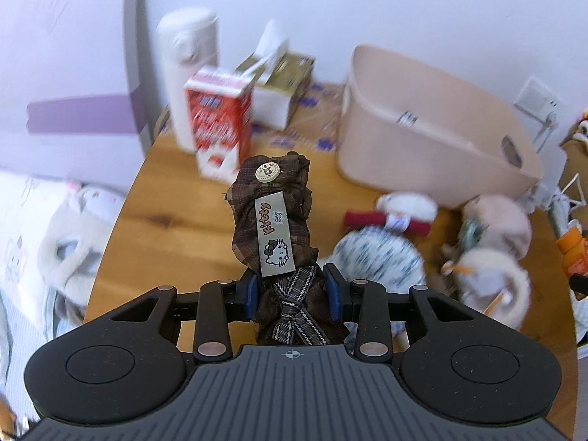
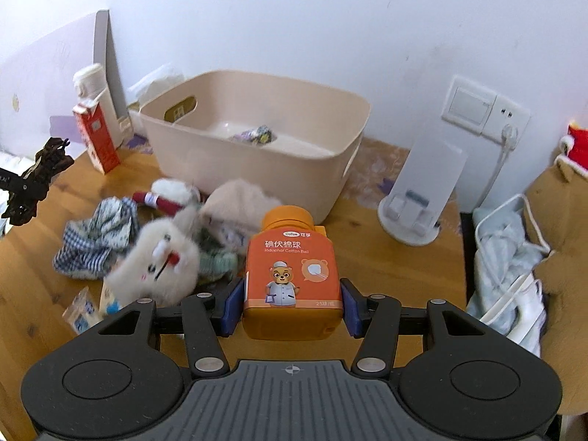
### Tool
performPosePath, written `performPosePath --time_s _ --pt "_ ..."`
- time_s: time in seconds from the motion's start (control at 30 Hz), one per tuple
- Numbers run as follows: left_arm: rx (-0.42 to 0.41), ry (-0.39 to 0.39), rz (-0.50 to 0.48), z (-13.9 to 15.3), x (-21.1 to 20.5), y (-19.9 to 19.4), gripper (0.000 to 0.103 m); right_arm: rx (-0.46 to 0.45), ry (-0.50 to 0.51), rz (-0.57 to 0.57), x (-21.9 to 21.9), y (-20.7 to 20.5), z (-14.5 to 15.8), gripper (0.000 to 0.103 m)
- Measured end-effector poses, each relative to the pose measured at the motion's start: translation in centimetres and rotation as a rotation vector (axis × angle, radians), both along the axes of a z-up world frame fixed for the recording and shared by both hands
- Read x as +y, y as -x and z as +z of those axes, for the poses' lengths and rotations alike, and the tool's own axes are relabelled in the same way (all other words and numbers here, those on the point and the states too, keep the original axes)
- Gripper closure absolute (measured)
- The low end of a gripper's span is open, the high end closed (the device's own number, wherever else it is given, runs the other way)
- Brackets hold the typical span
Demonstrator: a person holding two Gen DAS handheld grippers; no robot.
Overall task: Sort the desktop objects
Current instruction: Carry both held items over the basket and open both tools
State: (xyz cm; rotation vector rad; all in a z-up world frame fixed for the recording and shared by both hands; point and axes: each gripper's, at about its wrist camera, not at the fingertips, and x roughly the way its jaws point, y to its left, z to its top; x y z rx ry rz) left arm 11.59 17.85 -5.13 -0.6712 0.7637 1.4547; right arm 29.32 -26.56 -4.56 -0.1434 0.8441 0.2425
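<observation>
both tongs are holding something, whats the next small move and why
Probably carry the brown scrunchie, shut in the left tongs, over the beige bin and release; the bin is open-topped, with one item already inside. The right tongs grip the orange bottle.

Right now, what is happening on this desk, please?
A person is sorting things on a wooden desk with two handheld grippers. The left gripper is shut on a brown plaid fabric scrunchie with a Hello Kitty tag, lifted above the desk. The right gripper is shut on an orange plastic bottle of cotton balls. Behind stands a beige plastic storage bin, with one small item already inside. A pile of fluffy and checked fabric accessories is still unsorted on the desk.
</observation>
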Motion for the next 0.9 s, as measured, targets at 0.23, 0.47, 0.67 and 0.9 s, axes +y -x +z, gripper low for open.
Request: performPosePath --time_s 0.23,0.47,0.67,0.9 --pt "-0.020 -0.084 -0.052 2.9 2.4 -2.8 0.066 -0.071 -0.002 -0.004 -0.3 -2.7 2.1 0.052" --pt "-0.016 -0.152 -0.107 5.2 6.2 -6.3 0.066 -0.134 -0.007 0.002 0.0 -6.1 3.8 0.052" --pt "-0.001 -0.196 -0.147 6.3 9.6 -9.4 0.066 -0.172 -0.008 -0.001 0.1 -9.0 4.5 0.052" --pt "-0.003 -0.178 -0.141 5.6 13.2 -12.5 0.066 -0.180 -0.002 0.019 0.4 -12.6 4.2 0.052"
